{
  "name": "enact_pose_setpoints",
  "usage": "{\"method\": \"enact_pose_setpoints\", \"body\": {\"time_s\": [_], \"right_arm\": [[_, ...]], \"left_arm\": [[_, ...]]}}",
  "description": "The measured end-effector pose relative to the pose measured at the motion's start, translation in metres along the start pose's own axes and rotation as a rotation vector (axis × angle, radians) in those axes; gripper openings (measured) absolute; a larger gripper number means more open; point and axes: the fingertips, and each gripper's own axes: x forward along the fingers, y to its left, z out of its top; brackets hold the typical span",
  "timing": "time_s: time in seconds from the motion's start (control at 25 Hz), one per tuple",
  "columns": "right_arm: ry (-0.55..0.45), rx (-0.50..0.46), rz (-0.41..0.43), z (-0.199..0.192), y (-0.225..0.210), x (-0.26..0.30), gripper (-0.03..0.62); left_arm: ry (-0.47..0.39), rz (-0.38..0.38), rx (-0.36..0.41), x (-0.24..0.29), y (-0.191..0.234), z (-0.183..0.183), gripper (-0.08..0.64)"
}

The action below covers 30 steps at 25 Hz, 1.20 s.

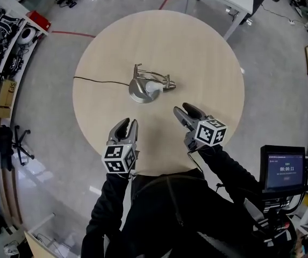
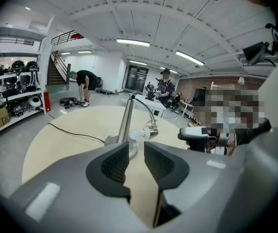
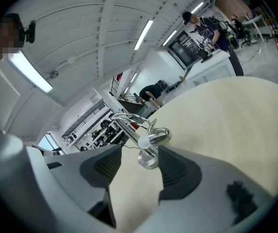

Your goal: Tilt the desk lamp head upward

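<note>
The left tool [image 1: 128,123] and right tool [image 1: 183,109] are spread and empty, the lamp [image 1: 145,86] ahead; pushing its head [image 1: 162,84] up unbraced could tip or slide the base [image 1: 137,94].

Silver desk lamp [image 1: 145,86] (mid-table, head low)

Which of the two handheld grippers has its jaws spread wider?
The right gripper, the one nearer the desk lamp: a broad gap separates its pads, while those of the left gripper stand only narrowly apart.

Bright ceiling strip lights [image 2: 133,42], sharp focus, strong fisheye edges
</note>
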Motion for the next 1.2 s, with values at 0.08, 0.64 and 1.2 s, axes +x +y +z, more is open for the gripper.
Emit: {"method": "enact_pose_setpoints", "body": {"time_s": [0.08, 0.64, 1.2], "right_arm": [[0.004, 0.022, -0.013, -0.002, 0.001, 0.007, 0.241], [-0.054, 0.294, -0.158, -0.029, -0.047, 0.103, 0.264], [-0.145, 0.321, -0.184, -0.016, -0.062, 0.107, 0.264]], "left_arm": [[0.018, -0.003, 0.010, 0.001, 0.007, -0.003, 0.112], [0.180, -0.103, 0.249, 0.120, 0.072, -0.037, 0.236], [0.238, -0.098, 0.249, 0.171, 0.067, -0.065, 0.236]]}}
